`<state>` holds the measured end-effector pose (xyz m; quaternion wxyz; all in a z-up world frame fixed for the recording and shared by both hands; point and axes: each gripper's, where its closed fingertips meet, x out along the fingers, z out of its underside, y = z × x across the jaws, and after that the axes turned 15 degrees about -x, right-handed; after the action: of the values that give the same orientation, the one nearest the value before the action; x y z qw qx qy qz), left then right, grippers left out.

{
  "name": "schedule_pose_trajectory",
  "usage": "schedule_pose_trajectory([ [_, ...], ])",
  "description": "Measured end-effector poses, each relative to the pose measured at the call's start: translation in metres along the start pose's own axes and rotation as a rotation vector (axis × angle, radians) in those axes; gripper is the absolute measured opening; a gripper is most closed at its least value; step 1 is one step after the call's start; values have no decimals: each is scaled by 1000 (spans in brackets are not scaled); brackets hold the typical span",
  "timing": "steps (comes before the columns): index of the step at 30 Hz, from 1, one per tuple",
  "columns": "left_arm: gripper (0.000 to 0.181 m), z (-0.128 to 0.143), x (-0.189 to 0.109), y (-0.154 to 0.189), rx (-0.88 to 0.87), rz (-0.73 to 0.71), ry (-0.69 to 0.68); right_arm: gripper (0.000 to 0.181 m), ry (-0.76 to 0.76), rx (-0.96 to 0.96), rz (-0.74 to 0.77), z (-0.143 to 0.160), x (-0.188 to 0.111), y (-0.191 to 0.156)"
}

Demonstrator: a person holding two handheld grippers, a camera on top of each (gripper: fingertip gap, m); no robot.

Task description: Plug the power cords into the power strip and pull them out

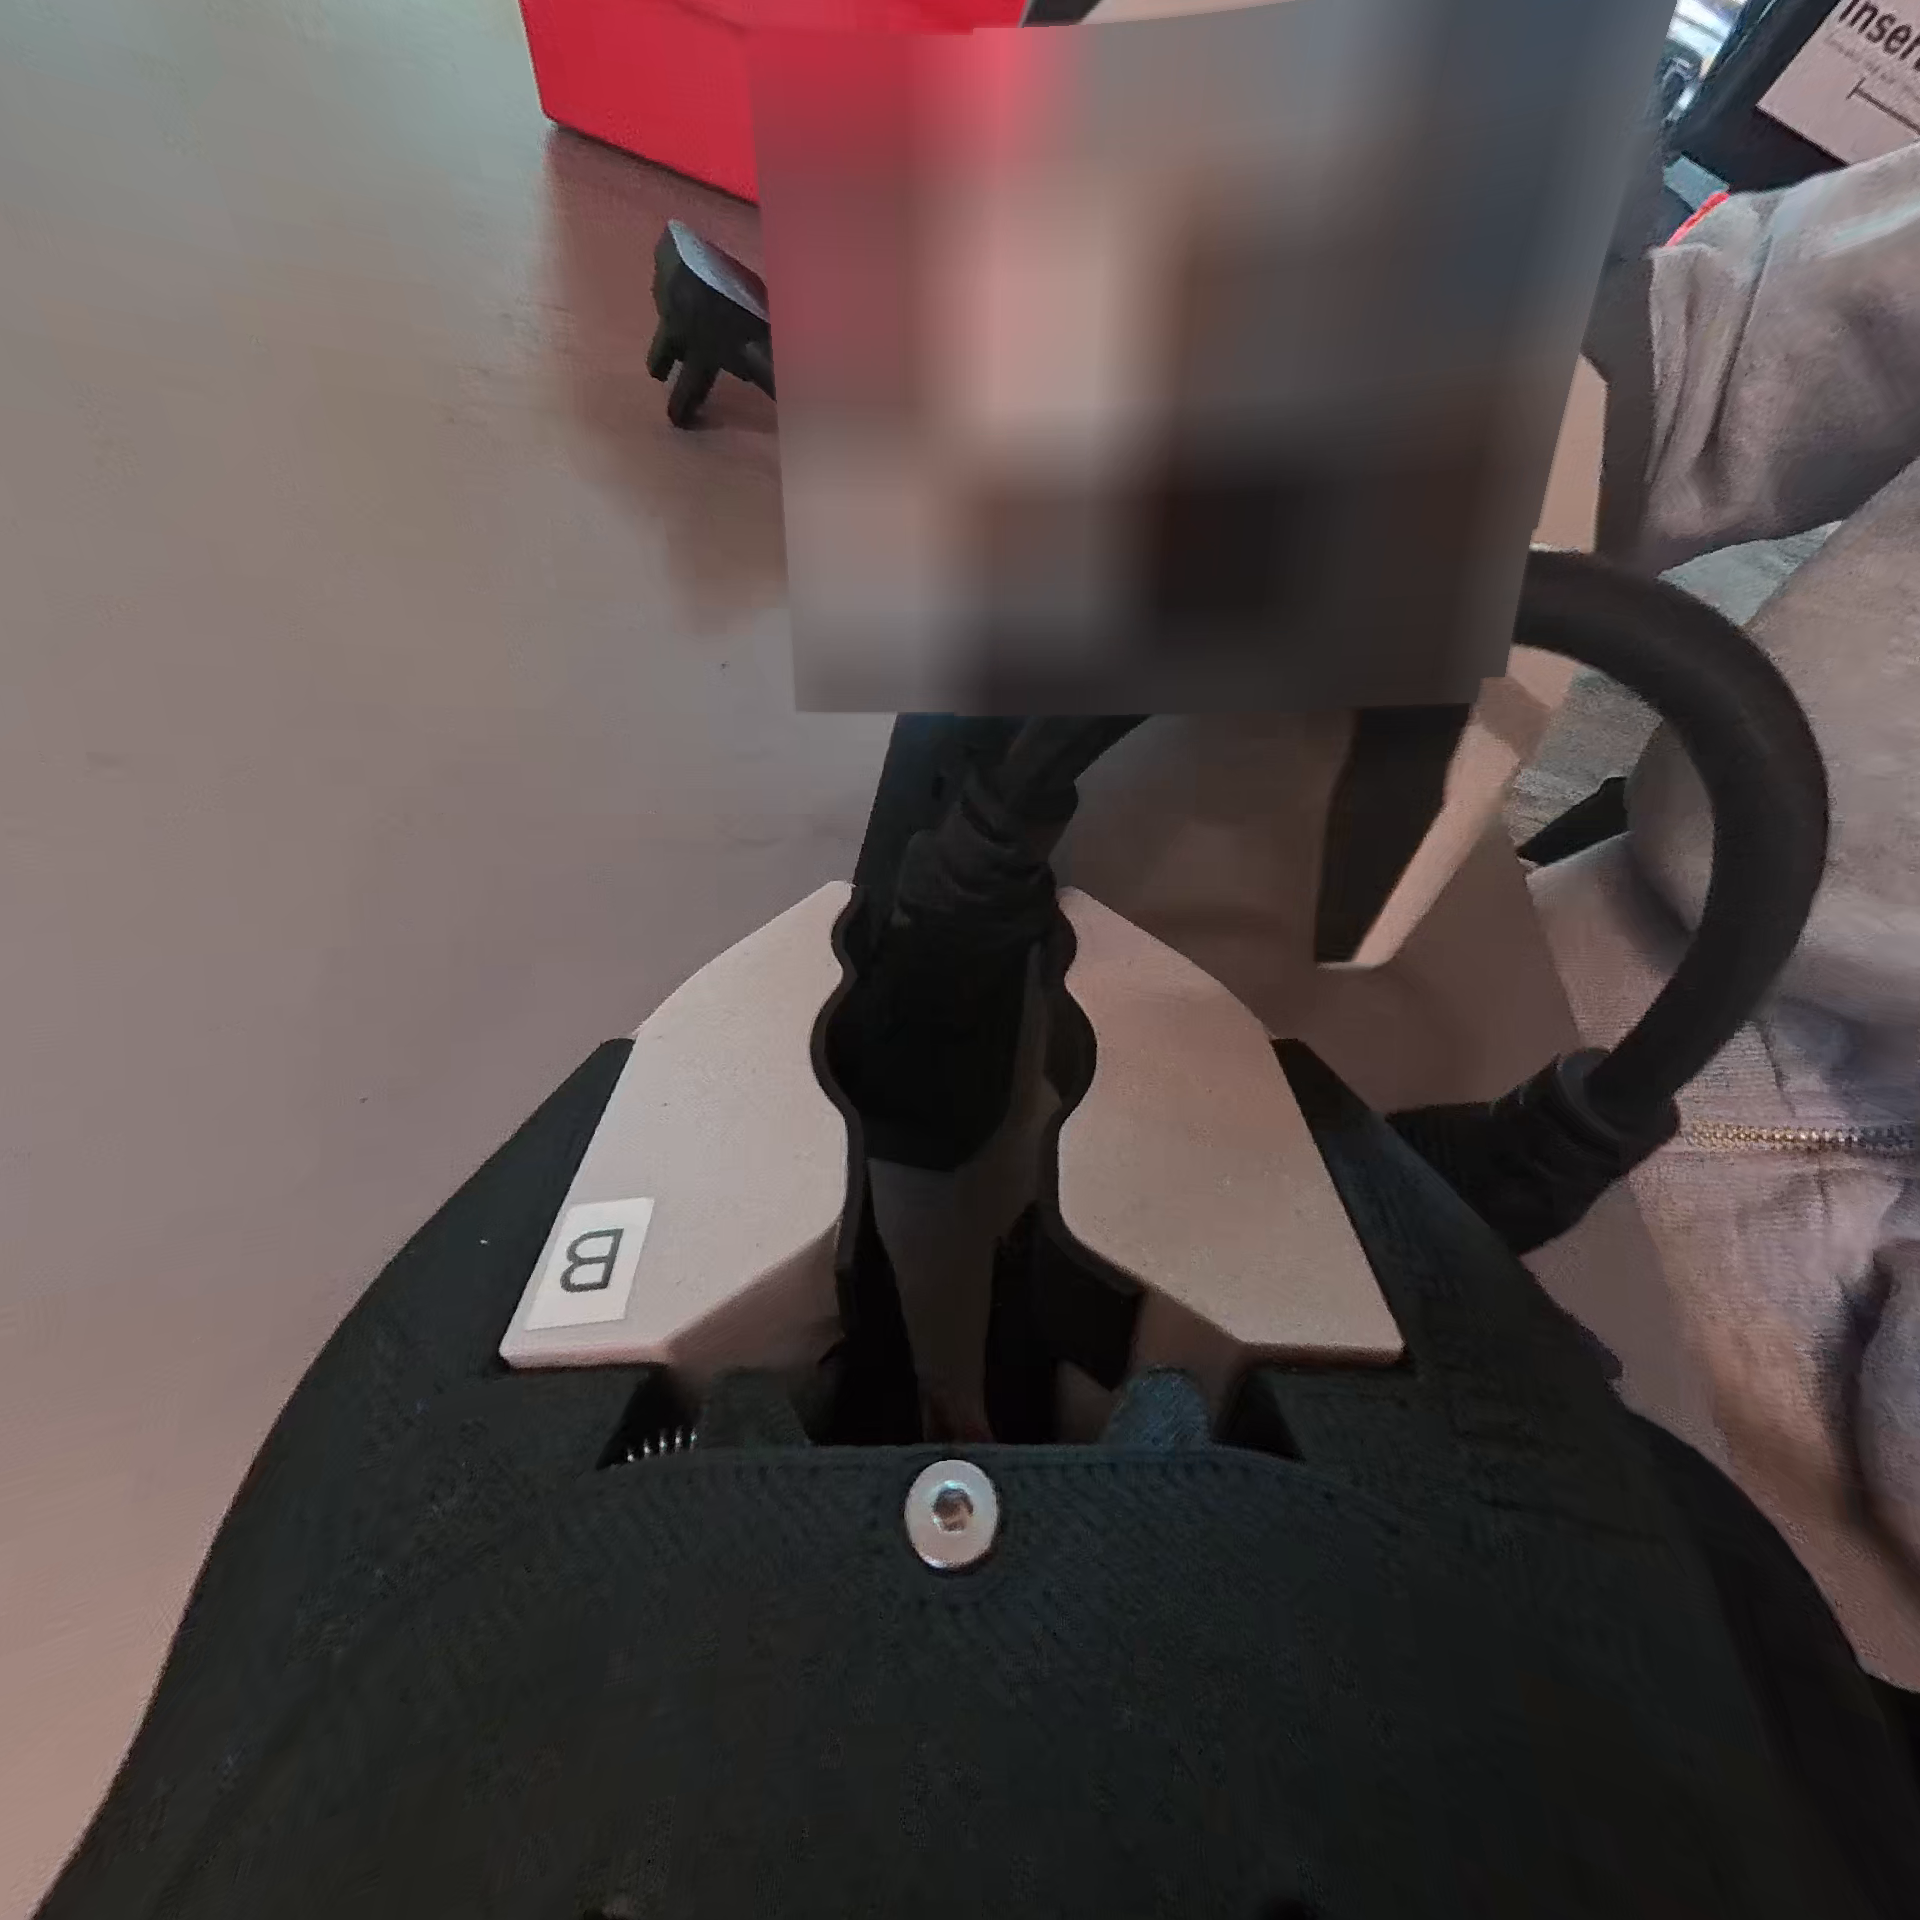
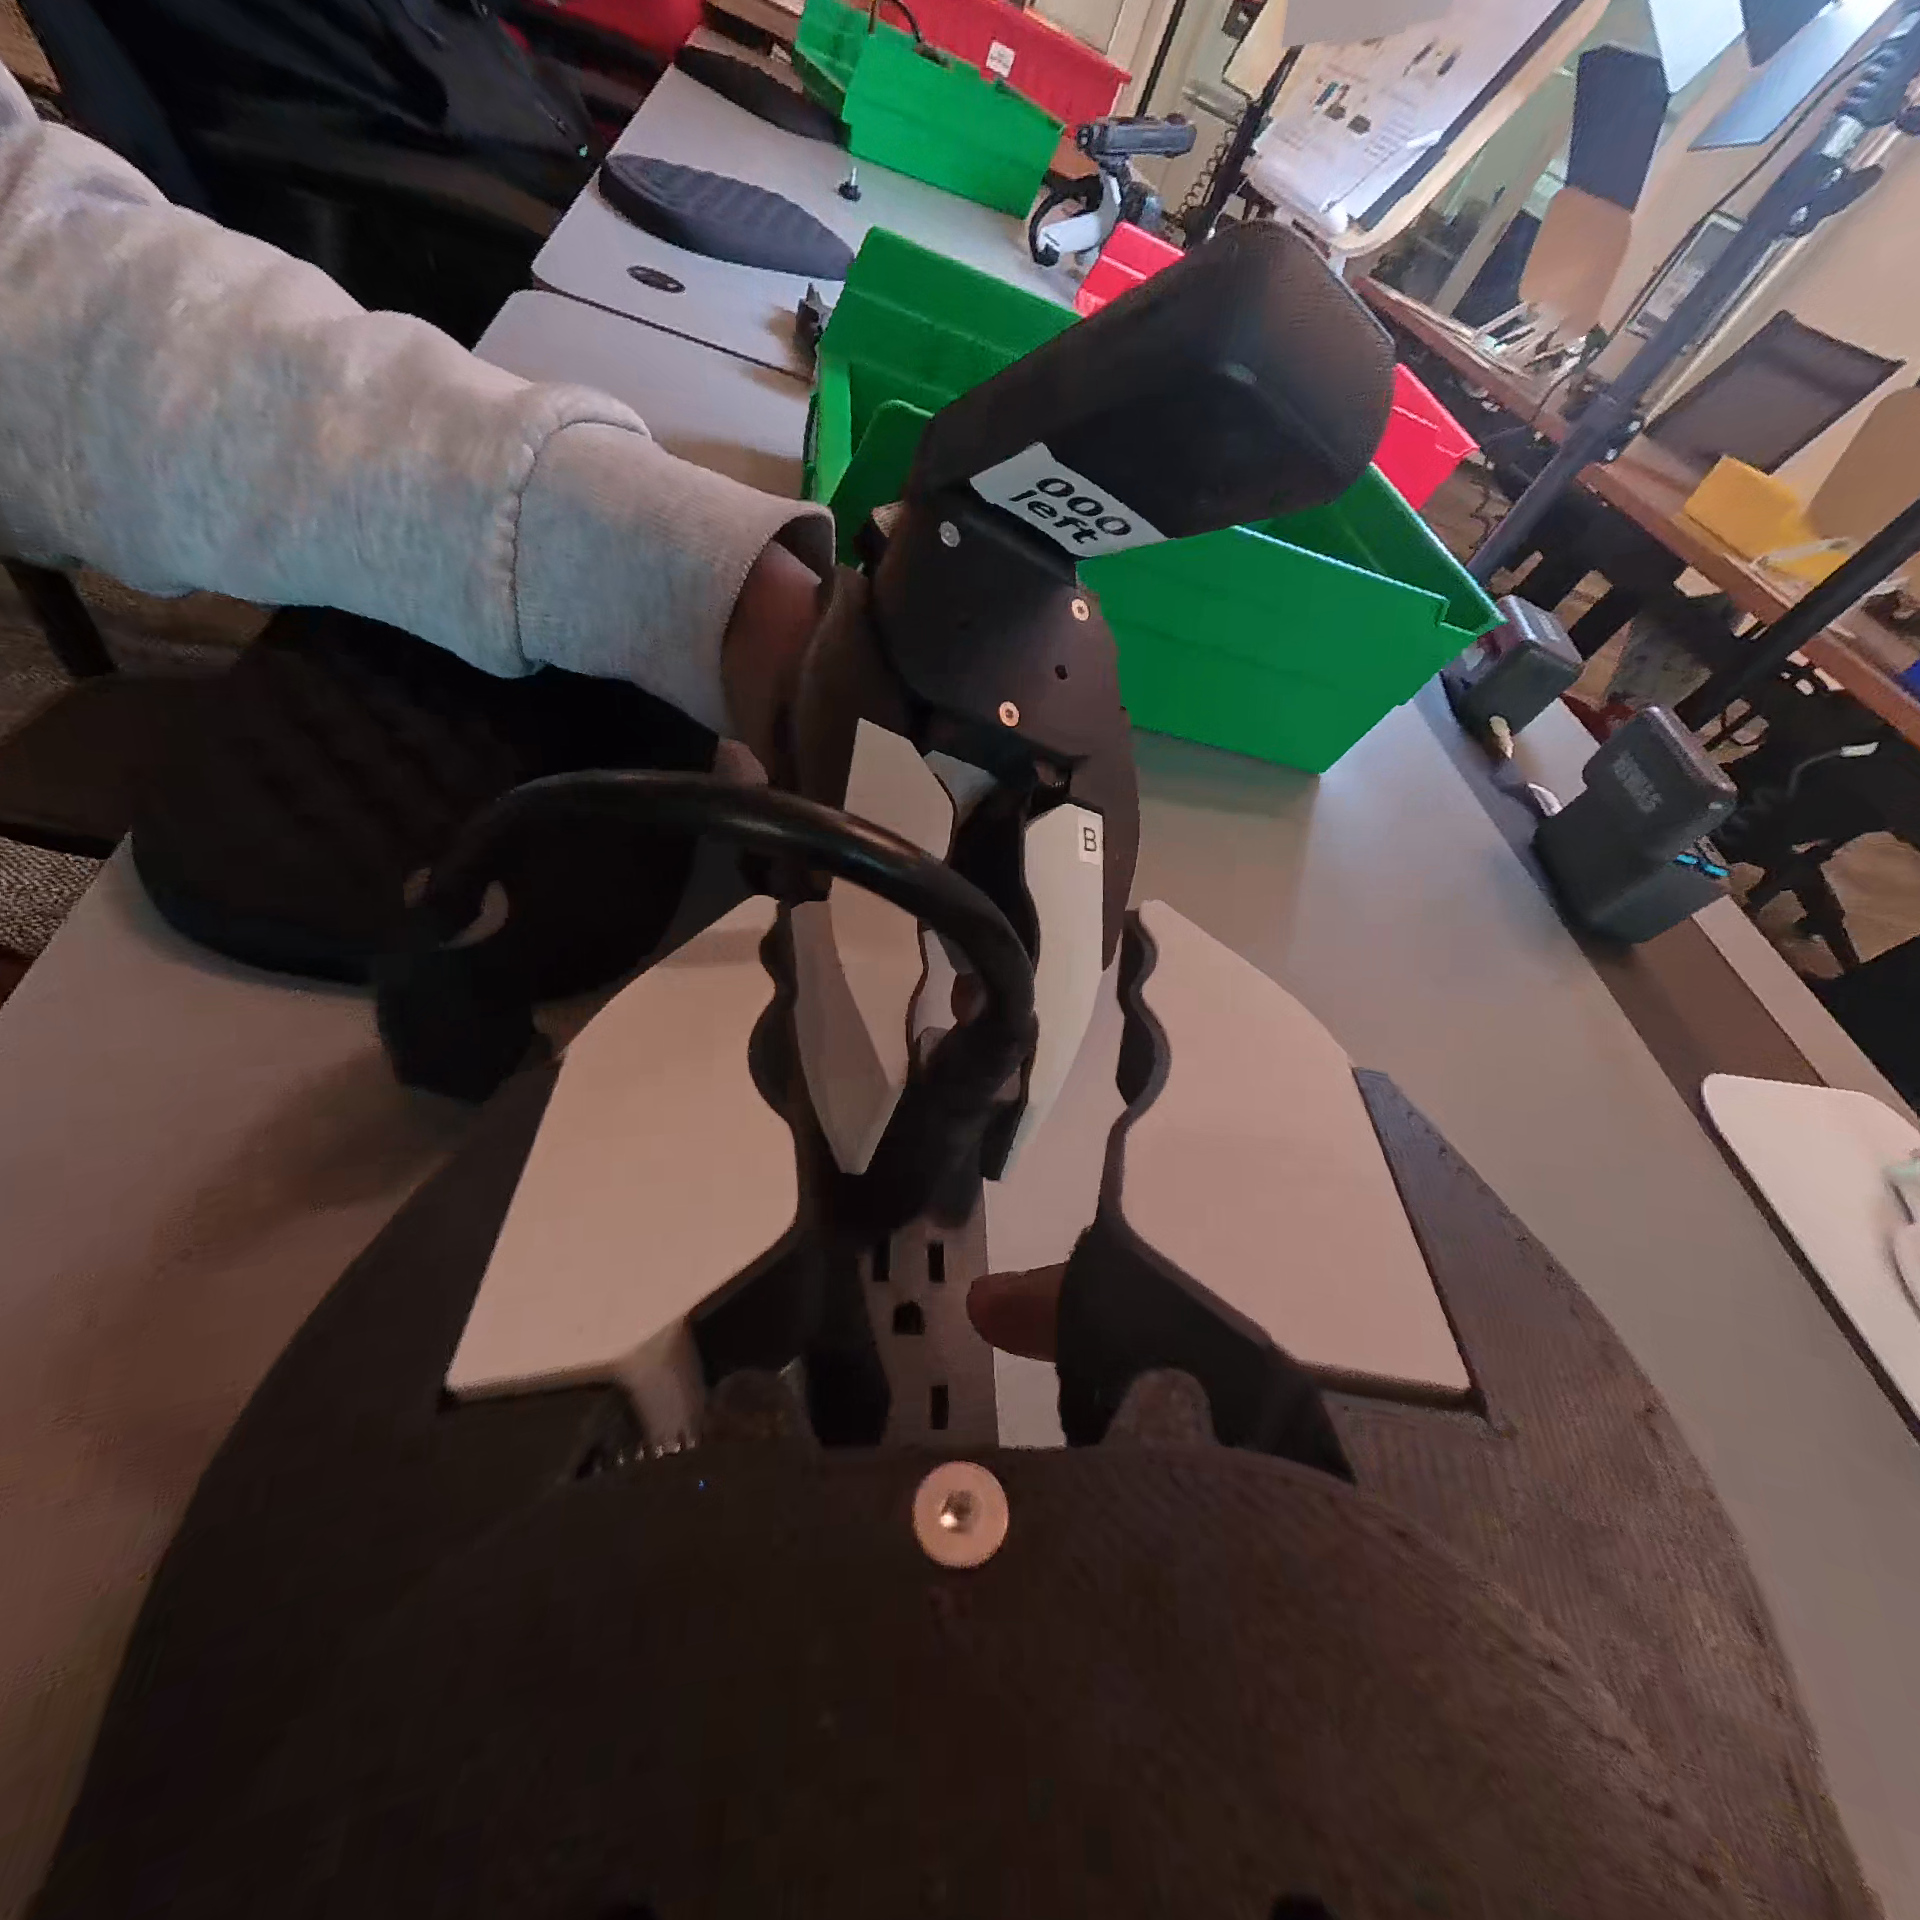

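Left tongs point(image 2: 940, 1153): closed on the black plug point(image 1: 940, 1023) of a power cord; the two pale fingers point(image 2: 1070, 997) point down at the strip.
Right tongs point(image 2: 966, 1101): spread wide on either side of the power strip point(image 2: 930, 1320); whether the fingers press its sides cannot be told, and nothing is seen clamped between them.
Power strip: grey, lying flat on the desk point(image 2: 1351, 935), its long axis running straight away from the right tongs toward the left tongs.
Plug position: at the far end of the visible strip, directly above or in a socket; whether the prongs are seated is hidden by the plug body.
Power cord point(image 2: 831, 831): thick, black, arching up from the plug and looping back toward the person's grey sleeve point(image 2: 312, 457).
Free sockets: several empty slots show on the strip between the plug and the right tongs.
Second plug point(image 1: 707, 322): black, lying loose on the desk, well apart from both tongs, in front of a red bin point(image 1: 644, 94).
Key relation: plug axis is upright, strip axis horizontal; travel in or out is likely vertical, and the left hand already holds the plug.
Likely step: seating or withdrawing this plug while the right tongs steady the strip.
Risk: the stiff cord loop may tilt the plug off the socket line.
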<state>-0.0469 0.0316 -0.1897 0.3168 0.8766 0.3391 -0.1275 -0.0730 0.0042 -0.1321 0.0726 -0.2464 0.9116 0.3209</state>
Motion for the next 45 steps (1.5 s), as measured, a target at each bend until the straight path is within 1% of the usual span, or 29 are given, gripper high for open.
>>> schedule_pose_trajectory([
  [1, 32, 1, 2, 3, 5, 1, -4, 54, 5, 0, 5, 0, 1, 0],
  [4, 30, 3, 6, 6, 25, -9, -17, 19, 14, -3, 3, 0, 1, -1],
  [5, 30, 3, 6, 6, 17, -11, -16, 15, 13, -4, 2, 1, 0, -1],
  [8, 31, 3, 7, 8, -60, 22, -24, 13, 5, -11, 0, 4, -2, 1],
  [13, 31, 4, 9, 11, -60, 33, -31, 11, -18, -27, -25, 8, -6, -1],
  [14, 31, 4, 9, 11, -62, 35, -31, 10, -23, -11, -37, 10, -6, -2],
  [17, 31, 5, 9, 12, -82, 57, -38, 12, 9, 129, -114, 12, -7, -5],
  [18, 32, 6, 8, 12, -93, 69, -47, 13, 24, 148, -125, 12, -8, -6],
  [20, 40, 10, 6, 13, -95, 97, -79, 12, 40, 151, -111, 13, -10, -5],
  [22, 54, 11, -1, 12, -62, 92, -74, 12, 51, 169, -108, 14, -12, -4],
  [24, 66, 7, -9, 9, 8, 61, -26, 12, 66, 203, -116, 16, -12, -3],
  [26, 73, -9, -17, 15, 99, 51, 92, 13, 84, 236, -135, 15, -12, -3],
  [28, 74, -26, -23, 25, 229, 41, 217, 14, 95, 276, -160, 16, -12, -5],
  [30, 69, -33, -23, 33, 380, -2, 278, 15, 109, 300, -170, 15, -12, -5],
  [32, 62, -36, -19, 38, 506, -48, 294, 15, 114, 309, -174, 15, -12, -5],
  [34, 55, -43, -15, 48, 595, -63, 319, 15, 113, 313, -176, 15, -11, -5],
  [36, 46, -55, -15, 58, 642, -64, 376, 15, 117, 335, -183, 14, -11, -6],
  [37, 41, -59, -14, 58, 645, -78, 383, 16, 117, 343, -186, 14, -11, -6],
  [38, 36, -59, -11, 57, 647, -83, 359, 16, 115, 345, -186, 14, -11, -6],
  [39, 31, -58, -9, 60, 639, -49, 345, 16, 110, 345, -184, 14, -11, -6],
  [40, 22, -55, -7, 63, 615, -8, 320, 16, 103, 349, -184, 14, -11, -7],
  [45, 22, -54, -8, 65, 369, 97, 295, 18, 40, 404, -187, 15, -14, -8],
])
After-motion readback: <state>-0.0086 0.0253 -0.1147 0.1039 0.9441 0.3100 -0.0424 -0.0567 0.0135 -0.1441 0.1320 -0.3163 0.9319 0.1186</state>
